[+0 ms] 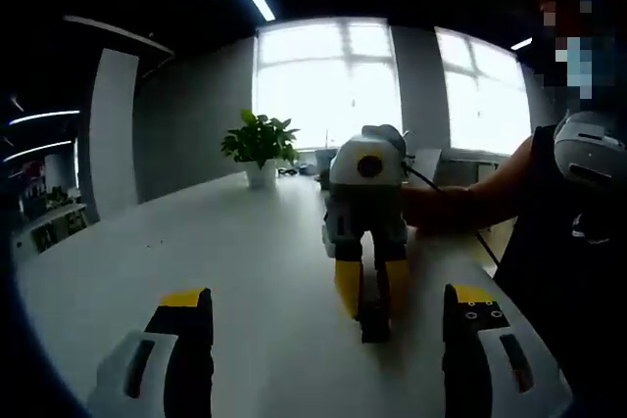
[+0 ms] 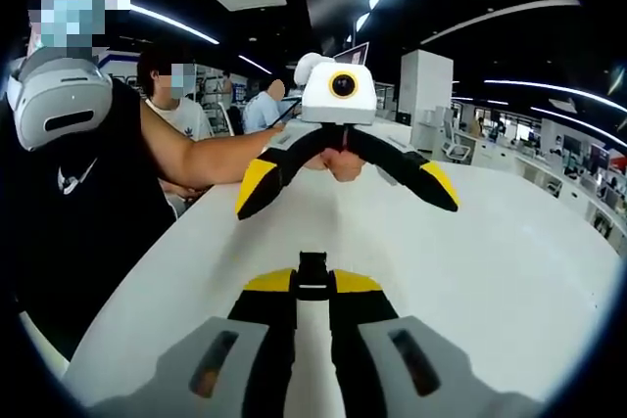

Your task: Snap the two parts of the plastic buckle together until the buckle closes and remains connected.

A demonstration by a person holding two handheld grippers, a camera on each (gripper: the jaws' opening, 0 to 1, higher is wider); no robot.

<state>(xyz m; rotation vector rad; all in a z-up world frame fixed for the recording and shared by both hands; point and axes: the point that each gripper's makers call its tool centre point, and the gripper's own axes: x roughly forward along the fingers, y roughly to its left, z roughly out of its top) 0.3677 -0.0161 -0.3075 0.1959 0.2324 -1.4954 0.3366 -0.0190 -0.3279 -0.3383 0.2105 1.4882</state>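
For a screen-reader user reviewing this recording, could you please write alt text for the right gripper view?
The right gripper is shut on a small black buckle piece above a white table. Facing it, the left gripper hangs with its yellow-tipped jaws spread wide open. The person holding both stands at the left, arm extended, with other people behind.

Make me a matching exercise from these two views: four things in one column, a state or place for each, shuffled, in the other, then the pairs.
Things
1. left gripper
2. right gripper
3. black buckle part
4. potted plant

States or places
A. standing at the far end of the white table, before the window
B. fingers spread wide, holding nothing
C. pinched between yellow-tipped fingers
D. fingers closed on a small black piece

Pairs: 1-B, 2-D, 3-C, 4-A
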